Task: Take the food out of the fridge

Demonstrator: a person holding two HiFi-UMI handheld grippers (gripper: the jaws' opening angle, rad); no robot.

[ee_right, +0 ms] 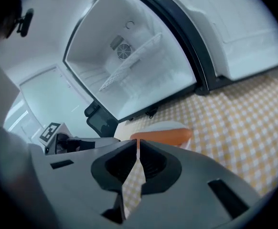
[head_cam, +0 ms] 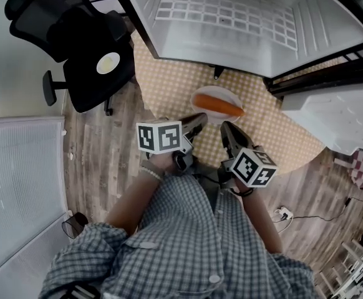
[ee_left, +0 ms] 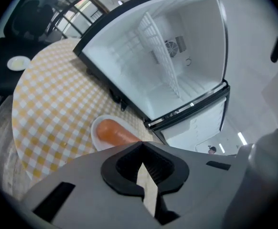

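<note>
An orange sausage-shaped food (head_cam: 219,104) lies on a white plate (head_cam: 200,94) on the round table with the yellow checked cloth (head_cam: 163,80), in front of the open fridge (head_cam: 231,23). The fridge's inside looks bare apart from a wire shelf (ee_left: 157,51). My left gripper (head_cam: 200,119) is just short of the plate's near left side, its jaws shut with nothing between them. My right gripper (head_cam: 226,128) is beside it at the plate's near right side, jaws also together and empty. The food (ee_left: 111,131) shows just past the left jaws (ee_left: 141,144), and the food (ee_right: 164,136) just past the right jaws (ee_right: 138,142).
A black office chair (head_cam: 82,48) with a small plate (head_cam: 108,62) on its seat stands left of the table. The fridge door (head_cam: 337,111) hangs open at the right. Wooden floor surrounds the table; a white panel (head_cam: 19,185) is at the left.
</note>
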